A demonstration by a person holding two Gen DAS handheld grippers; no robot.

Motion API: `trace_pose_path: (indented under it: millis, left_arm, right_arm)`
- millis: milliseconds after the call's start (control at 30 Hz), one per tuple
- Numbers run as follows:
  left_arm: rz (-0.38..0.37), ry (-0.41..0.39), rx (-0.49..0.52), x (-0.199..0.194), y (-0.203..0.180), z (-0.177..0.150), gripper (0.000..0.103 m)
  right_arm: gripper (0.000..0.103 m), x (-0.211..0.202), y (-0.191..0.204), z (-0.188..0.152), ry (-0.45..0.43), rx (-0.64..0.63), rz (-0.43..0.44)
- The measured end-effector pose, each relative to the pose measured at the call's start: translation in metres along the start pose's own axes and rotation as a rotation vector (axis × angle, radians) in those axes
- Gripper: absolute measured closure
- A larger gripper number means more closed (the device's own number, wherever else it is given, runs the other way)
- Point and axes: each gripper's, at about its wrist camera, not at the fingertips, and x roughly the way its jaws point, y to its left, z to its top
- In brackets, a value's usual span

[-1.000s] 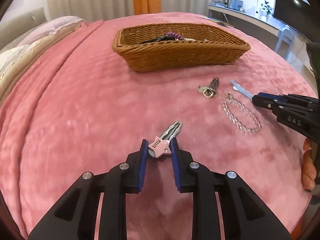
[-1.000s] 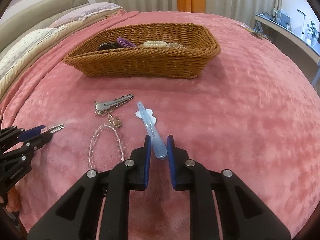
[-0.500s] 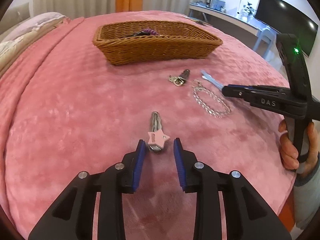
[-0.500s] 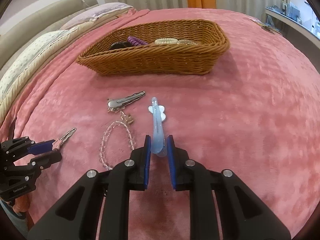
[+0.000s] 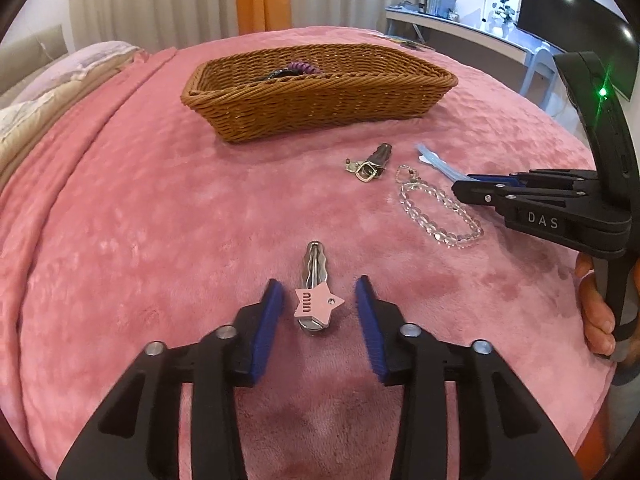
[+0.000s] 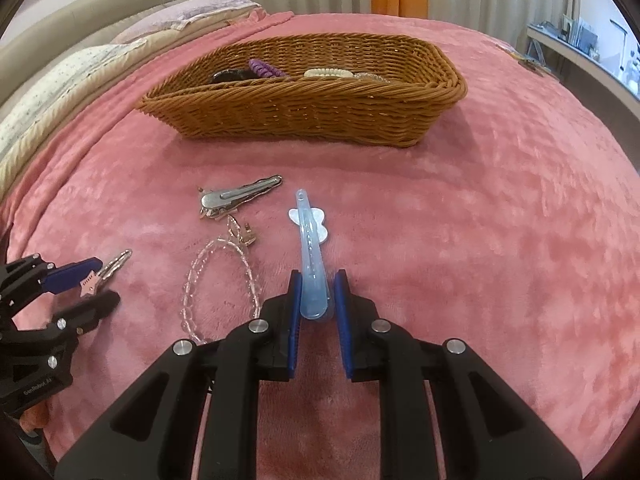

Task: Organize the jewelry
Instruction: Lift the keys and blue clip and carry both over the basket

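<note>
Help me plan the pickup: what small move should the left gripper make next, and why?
Probably close the left gripper: the pink star hair clip lies flat on the pink blanket between its fingers, with gaps on both sides. The wicker basket waits beyond.

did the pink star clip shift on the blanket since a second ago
Yes. The pink star clip has swung round: its metal tip pointed toward the crystal bracelet side, now more toward the basket, loose between the open left tongs.

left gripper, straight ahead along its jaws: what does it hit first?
The left gripper would first meet the silver hair clip with the pink star lying between its open jaws on the pink plush blanket; depth is uncertain.
</note>
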Motion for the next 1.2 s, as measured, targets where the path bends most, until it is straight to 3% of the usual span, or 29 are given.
trace_pose_path:
  millis: [67, 200, 567, 767, 900, 1067, 1200]
  left_arm:
    - [0.006, -0.012, 0.008, -0.002, -0.001, 0.000, 0.082]
    - [0.008, -0.034, 0.003, -0.007, 0.000, -0.001, 0.083]
    - [-0.056, -0.197, -0.044, -0.044, 0.007, 0.015, 0.083]
    - [-0.076, -0.345, -0.036, -0.079, 0.008, 0.057, 0.083]
    - [-0.090, -0.435, -0.042, -0.090, 0.011, 0.101, 0.083]
    - [-0.117, -0.480, -0.095, -0.074, 0.017, 0.148, 0.082]
    - [-0.109, -0.454, -0.149, -0.030, 0.026, 0.177, 0.082]
  right_arm:
    - [0.091, -0.001, 0.003, -0.001, -0.006, -0.015, -0.009]
    - [0.092, -0.009, 0.004, -0.001, -0.036, -0.023, 0.024]
    - [0.092, -0.054, -0.001, 0.006, -0.179, -0.002, 0.121]
    - [0.092, -0.105, 0.004, 0.029, -0.333, -0.019, 0.090]
    - [0.092, -0.120, 0.004, 0.069, -0.391, -0.021, 0.043]
    - [0.092, -0.104, -0.005, 0.121, -0.406, 0.023, 0.021]
    - [0.092, -0.067, -0.011, 0.149, -0.390, 0.059, 0.007]
